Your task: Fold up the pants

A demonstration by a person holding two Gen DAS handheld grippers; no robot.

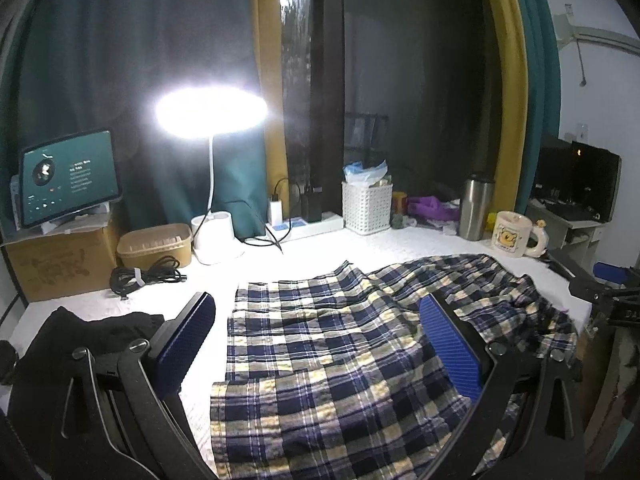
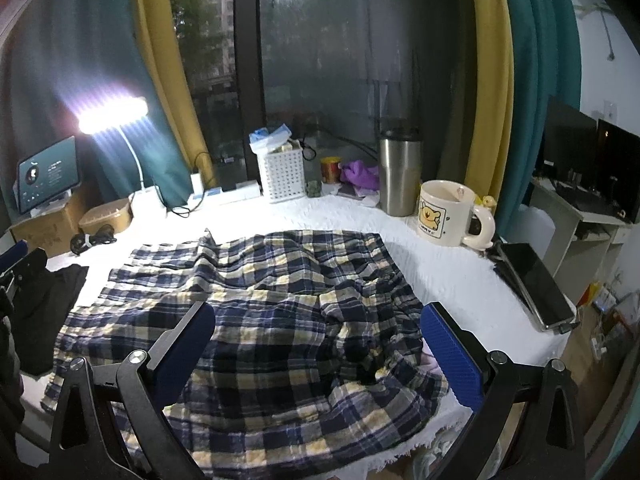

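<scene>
Pants (image 1: 340,340) lie spread mid-table on the white cover (image 2: 440,276), rumpled toward the right, legs running left. No clean fold visible yet, so I'd say most of the task is left. Left gripper (image 1: 320,344) and right gripper (image 2: 318,352) both gape wide above the cloth, nothing clamped. Near edge free; mug (image 2: 448,212), tumbler (image 2: 398,176) and cable (image 1: 144,274) crowd the far side, black garment (image 1: 80,344) at left.

Lit desk lamp (image 1: 211,110), tablet (image 1: 68,176) on cardboard box (image 1: 60,264), white basket (image 1: 367,207), steel tumbler (image 2: 399,176), cartoon mug (image 2: 448,213).
</scene>
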